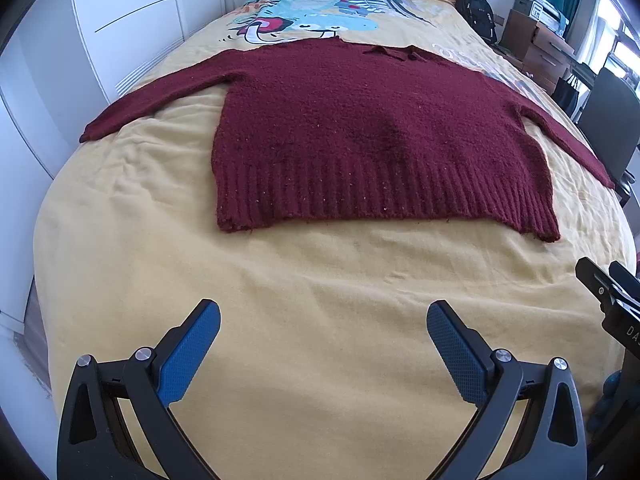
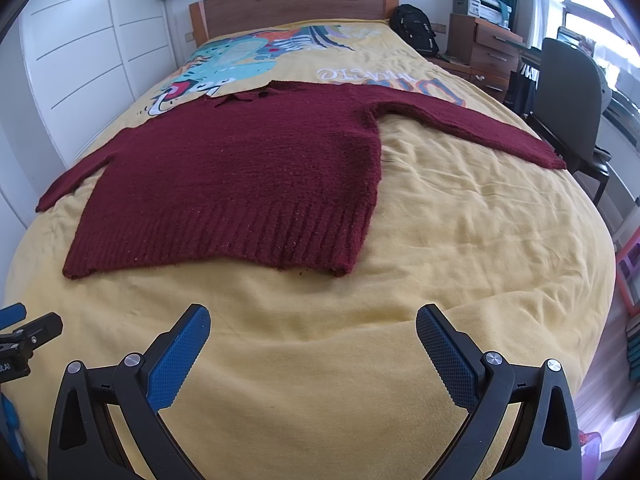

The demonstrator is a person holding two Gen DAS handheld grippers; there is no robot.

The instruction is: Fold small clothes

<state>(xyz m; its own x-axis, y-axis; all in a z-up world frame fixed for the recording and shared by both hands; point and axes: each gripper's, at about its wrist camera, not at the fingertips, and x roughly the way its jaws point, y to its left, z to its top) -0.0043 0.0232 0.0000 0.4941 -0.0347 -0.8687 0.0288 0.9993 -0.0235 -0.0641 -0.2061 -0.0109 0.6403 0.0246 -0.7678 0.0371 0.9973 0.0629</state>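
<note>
A dark red knitted sweater (image 1: 360,136) (image 2: 248,176) lies flat on the bed, ribbed hem toward me, both sleeves spread out to the sides. Its left sleeve (image 1: 152,96) reaches the bed's left edge; its right sleeve (image 2: 480,124) stretches toward the right edge. My left gripper (image 1: 323,320) hovers open over the bare bedspread short of the hem, nothing between its blue pads. My right gripper (image 2: 313,320) is likewise open and empty, below the hem's right corner (image 2: 340,268). Each gripper's tip shows at the edge of the other's view.
The yellow bedspread (image 1: 320,280) has a colourful print near the wooden headboard (image 2: 292,4). White wardrobe doors (image 2: 80,40) run along the left. A black backpack (image 2: 414,28), wooden drawers (image 2: 488,48) and a dark chair (image 2: 572,92) stand to the right.
</note>
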